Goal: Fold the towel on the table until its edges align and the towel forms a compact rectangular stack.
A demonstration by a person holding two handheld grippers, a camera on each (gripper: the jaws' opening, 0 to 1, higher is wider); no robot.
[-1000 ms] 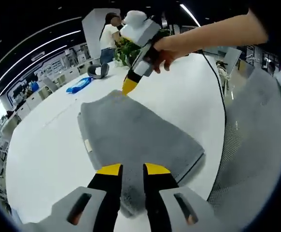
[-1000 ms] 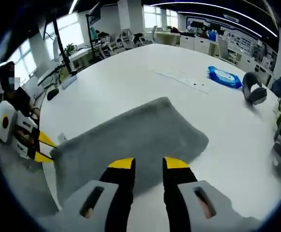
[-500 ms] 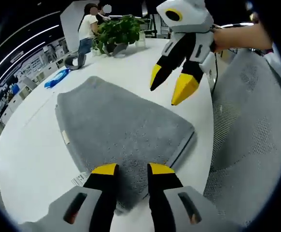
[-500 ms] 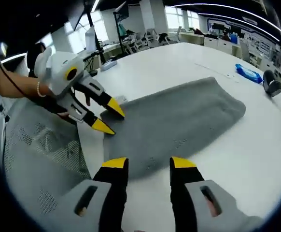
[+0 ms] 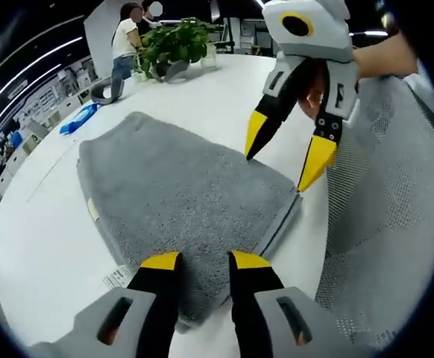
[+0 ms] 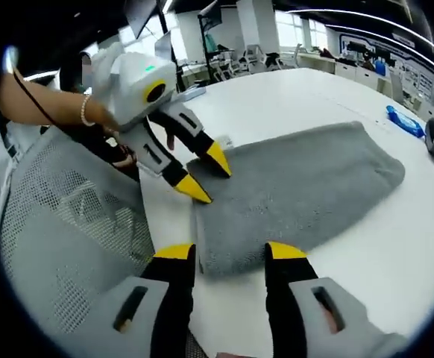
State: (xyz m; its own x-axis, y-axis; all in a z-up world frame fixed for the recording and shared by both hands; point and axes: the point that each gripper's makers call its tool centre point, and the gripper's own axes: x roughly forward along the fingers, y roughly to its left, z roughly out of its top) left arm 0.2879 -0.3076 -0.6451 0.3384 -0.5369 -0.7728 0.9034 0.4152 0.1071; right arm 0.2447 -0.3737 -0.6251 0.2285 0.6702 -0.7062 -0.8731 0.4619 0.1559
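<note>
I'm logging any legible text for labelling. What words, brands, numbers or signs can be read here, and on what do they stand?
None can be read.
Printed tag on the table beside the grey towel: marks too small and blurred.
Small label on the towel's edge: no legible text.
Blue packet on the table: print too small.

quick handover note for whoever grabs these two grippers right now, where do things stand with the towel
Left gripper: open, jaws low over the near short edge of the grey terry towel, nothing held.
Right gripper: open, jaws over the towel's other near corner, nothing held; it also shows in the left gripper view, jaws spread at that corner.
Towel: lies folded in layers on the white round table, next to a grey mesh chair; a white label pokes out at one side.
Done: towel is already a flat, roughly rectangular stack.
Left: probably one more fold from the near edge, then square up the edges.
</note>
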